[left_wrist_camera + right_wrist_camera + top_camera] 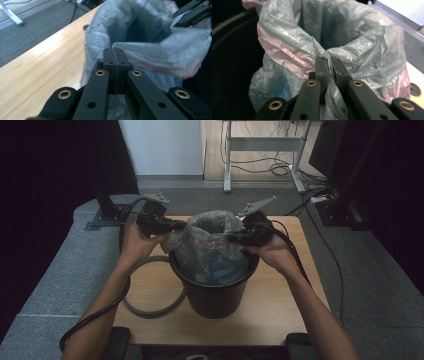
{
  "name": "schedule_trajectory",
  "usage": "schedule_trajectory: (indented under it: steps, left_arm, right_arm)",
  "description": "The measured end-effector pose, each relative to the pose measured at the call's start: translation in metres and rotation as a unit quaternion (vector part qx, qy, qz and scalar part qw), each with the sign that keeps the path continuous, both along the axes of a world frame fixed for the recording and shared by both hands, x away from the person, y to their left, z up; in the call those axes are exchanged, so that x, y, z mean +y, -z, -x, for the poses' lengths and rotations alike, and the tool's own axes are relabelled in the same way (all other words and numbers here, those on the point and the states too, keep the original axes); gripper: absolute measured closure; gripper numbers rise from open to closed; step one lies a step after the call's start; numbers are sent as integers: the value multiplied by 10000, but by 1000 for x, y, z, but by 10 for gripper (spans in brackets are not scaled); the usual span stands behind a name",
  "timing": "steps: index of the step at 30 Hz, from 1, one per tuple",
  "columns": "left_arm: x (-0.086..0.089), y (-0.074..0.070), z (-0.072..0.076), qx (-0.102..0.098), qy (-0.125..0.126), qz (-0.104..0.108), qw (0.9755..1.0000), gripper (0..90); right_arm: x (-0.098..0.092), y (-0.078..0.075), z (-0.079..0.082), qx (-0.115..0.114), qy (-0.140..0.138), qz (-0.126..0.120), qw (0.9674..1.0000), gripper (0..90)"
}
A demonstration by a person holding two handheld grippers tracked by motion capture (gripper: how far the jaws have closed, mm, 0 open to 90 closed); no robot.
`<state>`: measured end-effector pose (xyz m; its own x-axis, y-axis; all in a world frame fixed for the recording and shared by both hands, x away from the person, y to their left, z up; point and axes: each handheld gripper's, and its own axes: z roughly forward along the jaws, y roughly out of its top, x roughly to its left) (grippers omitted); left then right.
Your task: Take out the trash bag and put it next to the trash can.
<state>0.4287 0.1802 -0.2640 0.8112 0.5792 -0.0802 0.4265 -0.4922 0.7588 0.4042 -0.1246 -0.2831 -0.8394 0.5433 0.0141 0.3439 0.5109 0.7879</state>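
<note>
You had the left gripper (176, 226) and right gripper (234, 239) each clamped on the bag's rim (212, 220), lifted above the bin (215, 292) (mid-surface), its edge not yet folded over.

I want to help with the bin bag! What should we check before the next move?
1. Left gripper fingers shut on the plastic bag: ok.
2. Right gripper fingers shut on the bag: ok.
3. Bag mouth open between the grippers: ok.
4. Black bin upright on the table: ok.
5. Bag free of tears: cannot tell.
</note>
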Motion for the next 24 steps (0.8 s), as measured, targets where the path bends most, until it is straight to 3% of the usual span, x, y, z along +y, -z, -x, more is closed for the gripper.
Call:
schedule_trajectory:
  steps: [8,15,17,20,22,24]
  left_arm:
    - [-20,-11,8,-160,401,63,9990,900]
    - [-41,-18,16,-149,1027,271,9942,900]
    - [-47,-20,19,-189,1141,203,9931,900]
    - [-52,-22,20,-170,1364,203,9903,900]
    - [-56,-21,21,-142,1553,250,9874,900]
    - [-61,-20,21,-79,1744,292,9842,900]
  right_arm:
    - [13,-7,3,-67,-329,-250,9991,851]
    - [30,-9,6,-144,-678,-329,9971,839]
    - [35,-9,7,-228,-747,-355,9963,750]
    - [39,-8,7,-104,-826,-419,9956,478]
    - [40,-7,7,-91,-889,-374,9953,400]
    - [42,-6,8,-63,-953,-390,9947,377]
